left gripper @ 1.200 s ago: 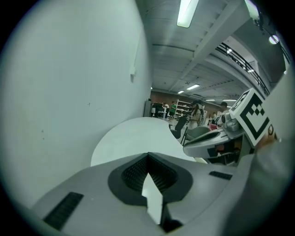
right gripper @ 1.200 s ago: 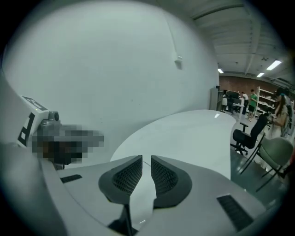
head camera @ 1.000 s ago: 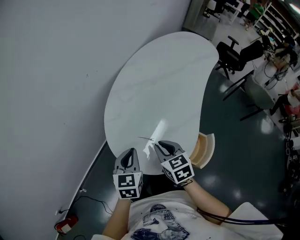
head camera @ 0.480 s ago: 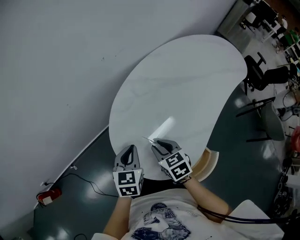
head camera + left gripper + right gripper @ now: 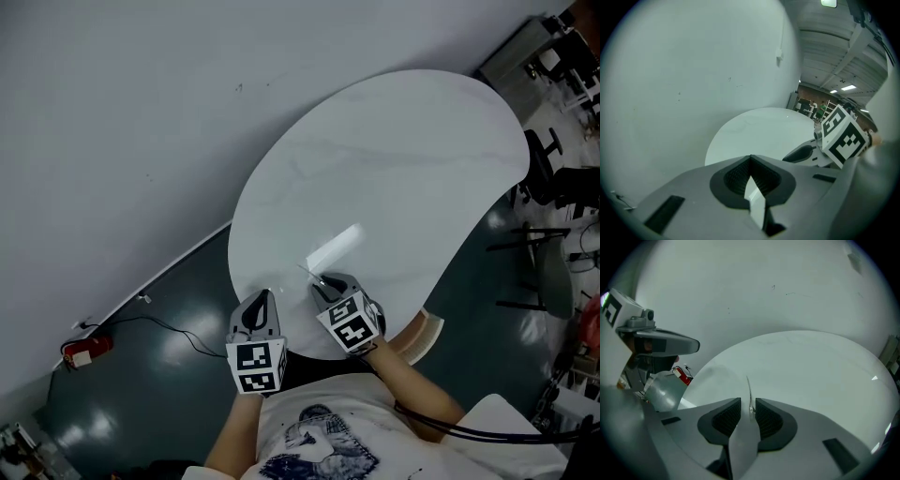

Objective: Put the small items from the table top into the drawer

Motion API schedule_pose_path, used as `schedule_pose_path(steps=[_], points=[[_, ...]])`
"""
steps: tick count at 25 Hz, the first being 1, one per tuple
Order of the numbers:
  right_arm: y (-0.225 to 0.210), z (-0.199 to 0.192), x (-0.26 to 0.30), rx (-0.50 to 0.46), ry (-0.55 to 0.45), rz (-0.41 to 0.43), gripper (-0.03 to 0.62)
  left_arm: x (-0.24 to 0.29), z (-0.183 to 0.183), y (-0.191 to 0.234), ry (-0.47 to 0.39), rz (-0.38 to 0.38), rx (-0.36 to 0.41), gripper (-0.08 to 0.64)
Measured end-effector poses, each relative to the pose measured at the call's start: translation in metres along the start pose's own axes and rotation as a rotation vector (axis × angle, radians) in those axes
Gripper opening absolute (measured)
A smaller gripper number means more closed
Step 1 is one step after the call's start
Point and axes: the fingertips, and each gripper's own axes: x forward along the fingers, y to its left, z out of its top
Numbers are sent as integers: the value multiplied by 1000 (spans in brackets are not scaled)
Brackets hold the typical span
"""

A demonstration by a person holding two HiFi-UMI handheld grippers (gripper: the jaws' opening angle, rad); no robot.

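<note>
A thin, needle-like metal sliver [image 5: 749, 392] stands between the jaws of my right gripper [image 5: 747, 404] and pokes out past their tips over the white table [image 5: 394, 178]. In the head view the sliver [image 5: 307, 271] shows as a fine dark line at the tip of the right gripper [image 5: 323, 279]. These jaws have just been opening, and a small gap shows on each side of the sliver. My left gripper [image 5: 265, 296] hangs beside it at the table's near edge, its tips [image 5: 750, 159] together with nothing between them. The open wooden drawer [image 5: 424, 337] juts out under the table's right side.
A pale wall runs along the table's left side. On the dark floor lie a red object [image 5: 77, 352] with a cable at the left and office chairs [image 5: 562, 183] at the right. The person's torso is just behind the grippers.
Both grippers have sunk towards the table's near edge and tilted further down. The right gripper's jaws have parted around the sliver. The head view has swung to the left.
</note>
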Motion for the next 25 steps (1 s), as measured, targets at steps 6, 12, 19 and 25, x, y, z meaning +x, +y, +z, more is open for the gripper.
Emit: schedule_pose_path(steps=[6, 12, 19, 25], points=[[-5, -2, 10, -34, 26, 22, 106, 5, 1, 9, 4, 36, -27, 34], [-6, -2, 11, -79, 47, -1, 84, 9, 5, 12, 8, 45, -24, 34], [-6, -4, 11, -95, 58, -39, 69, 10, 9, 10, 6, 36, -16, 34], [-9, -6, 10, -26, 48, -49, 57, 8, 11, 13, 4, 26, -2, 34]])
